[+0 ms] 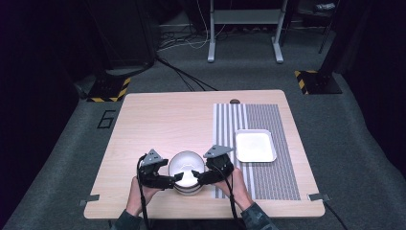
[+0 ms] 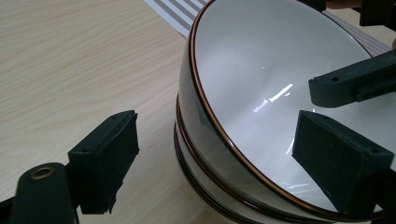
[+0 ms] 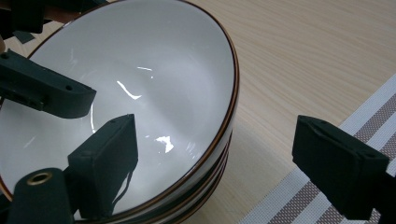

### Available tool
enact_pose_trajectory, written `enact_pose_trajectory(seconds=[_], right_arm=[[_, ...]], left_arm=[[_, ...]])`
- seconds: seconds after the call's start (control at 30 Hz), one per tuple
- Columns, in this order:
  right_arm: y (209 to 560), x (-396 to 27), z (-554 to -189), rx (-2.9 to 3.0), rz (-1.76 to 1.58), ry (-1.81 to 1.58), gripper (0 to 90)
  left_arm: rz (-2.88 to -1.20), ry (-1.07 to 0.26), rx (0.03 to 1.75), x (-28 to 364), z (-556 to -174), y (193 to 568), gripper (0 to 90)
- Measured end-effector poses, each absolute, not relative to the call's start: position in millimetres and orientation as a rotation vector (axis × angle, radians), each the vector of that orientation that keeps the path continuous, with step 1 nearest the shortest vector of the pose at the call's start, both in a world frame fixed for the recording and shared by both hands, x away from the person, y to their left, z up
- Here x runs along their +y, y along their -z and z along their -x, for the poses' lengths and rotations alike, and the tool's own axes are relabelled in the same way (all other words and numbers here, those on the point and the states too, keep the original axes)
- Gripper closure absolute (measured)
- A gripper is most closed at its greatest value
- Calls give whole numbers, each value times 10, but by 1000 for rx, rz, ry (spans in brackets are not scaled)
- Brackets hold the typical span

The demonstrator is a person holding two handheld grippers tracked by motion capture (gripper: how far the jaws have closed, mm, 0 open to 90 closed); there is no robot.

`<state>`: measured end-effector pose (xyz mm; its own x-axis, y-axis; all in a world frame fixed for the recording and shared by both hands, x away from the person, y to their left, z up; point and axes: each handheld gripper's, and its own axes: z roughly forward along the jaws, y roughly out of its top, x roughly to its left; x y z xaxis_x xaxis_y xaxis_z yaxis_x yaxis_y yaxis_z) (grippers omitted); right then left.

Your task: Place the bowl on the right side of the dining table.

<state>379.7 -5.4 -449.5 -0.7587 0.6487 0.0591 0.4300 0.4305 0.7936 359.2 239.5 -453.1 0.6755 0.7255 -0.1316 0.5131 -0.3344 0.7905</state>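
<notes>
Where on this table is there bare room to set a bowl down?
Bare wood left of the striped mat and behind the stacked bowls. Mat strip in front of the white tray is free. Crowded around the bowls, flanked by left tongs and right tongs.

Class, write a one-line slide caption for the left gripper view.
Left gripper straddles the rim of the top bowl in a stack, jaws open.

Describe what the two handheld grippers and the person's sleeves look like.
Both the left gripper and right gripper are matte black, each topped by a grey three-cornered plate and trailing a black cable. The jaws end in blocky black pads. The sleeves look dark greenish.
</notes>
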Motion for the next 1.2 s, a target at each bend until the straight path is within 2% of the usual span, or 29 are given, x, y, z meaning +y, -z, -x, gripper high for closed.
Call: enact_pose_trajectory(seconds=[0.07, 0.27, 0.43, 0.6, 0.77, 1.07, 1.2], right_arm=[[4523, -43, -3795, 2435, -946, -1222, 138], [4575, -35, -3810, 2434, -940, -1233, 189], [4619, 15, -3823, 2455, -933, -1220, 218], [4629, 71, -3816, 2483, -920, -1185, 277], [4619, 159, -3791, 2506, -913, -1126, 379], [4603, 233, -3766, 2477, -901, -1061, 443], [4581, 230, -3776, 2478, -915, -1056, 480]], left_arm=[[-2044, -342, 966, 2354, -3585, 4563, 166], [-2026, -312, 966, 2336, -3581, 4639, 186], [-2043, -323, 972, 2314, -3589, 4693, 251], [-2049, -321, 968, 2292, -3588, 4692, 277], [-2046, -351, 988, 2246, -3569, 4708, 332], [-2042, -385, 1006, 2217, -3566, 4719, 392], [-2045, -413, 1010, 2228, -3566, 4686, 466]])
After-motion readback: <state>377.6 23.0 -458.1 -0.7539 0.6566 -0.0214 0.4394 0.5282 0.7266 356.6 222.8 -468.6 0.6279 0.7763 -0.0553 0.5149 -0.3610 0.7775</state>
